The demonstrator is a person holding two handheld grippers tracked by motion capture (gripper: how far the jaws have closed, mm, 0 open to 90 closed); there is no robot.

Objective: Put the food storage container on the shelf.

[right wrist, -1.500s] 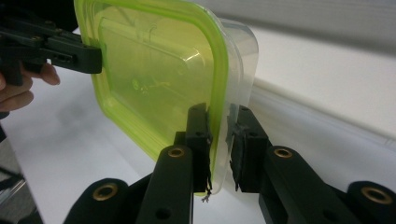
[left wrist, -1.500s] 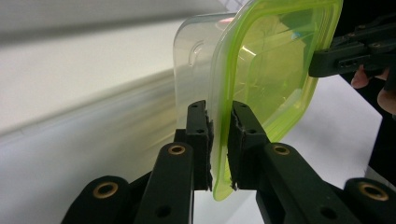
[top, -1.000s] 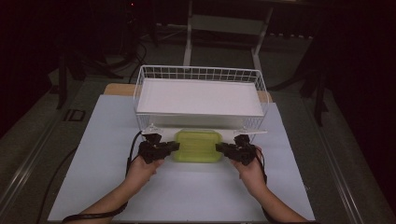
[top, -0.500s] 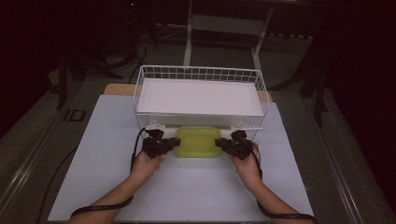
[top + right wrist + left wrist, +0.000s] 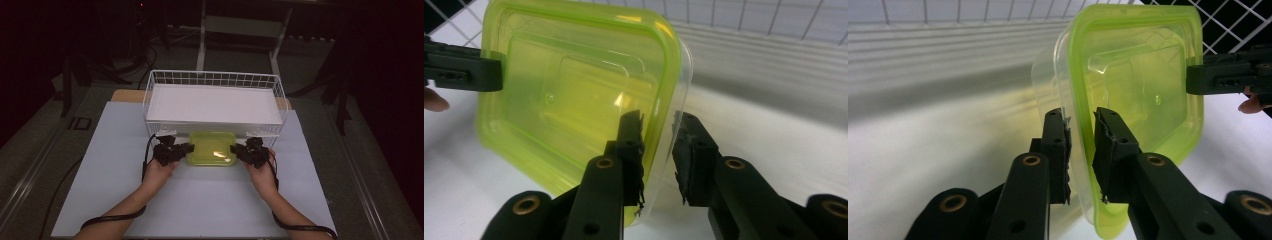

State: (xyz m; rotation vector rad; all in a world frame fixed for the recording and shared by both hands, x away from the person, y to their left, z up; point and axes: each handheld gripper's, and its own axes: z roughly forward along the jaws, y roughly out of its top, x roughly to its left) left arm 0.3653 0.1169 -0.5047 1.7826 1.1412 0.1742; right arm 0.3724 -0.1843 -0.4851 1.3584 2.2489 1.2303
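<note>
Both hands and the green-lidded container point(image 5: 212, 149) now sit nearer the wire basket point(image 5: 150, 95). From the high view, left gripper point(image 5: 185, 149) and right gripper point(image 5: 236, 150) flank it. Left gripper view: jaws straddle its rim point(image 5: 1080, 150), having just opened slightly. Right gripper view: jaws, also just opening, straddle the opposite rim point(image 5: 659, 145).

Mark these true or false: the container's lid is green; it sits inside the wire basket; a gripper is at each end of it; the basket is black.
1. The container has a green lid: true.
2. It sits inside the wire basket: false, it is in front of the basket.
3. The left gripper and right gripper are at its opposite ends: true.
4. The basket is black: false, it is white.
</note>
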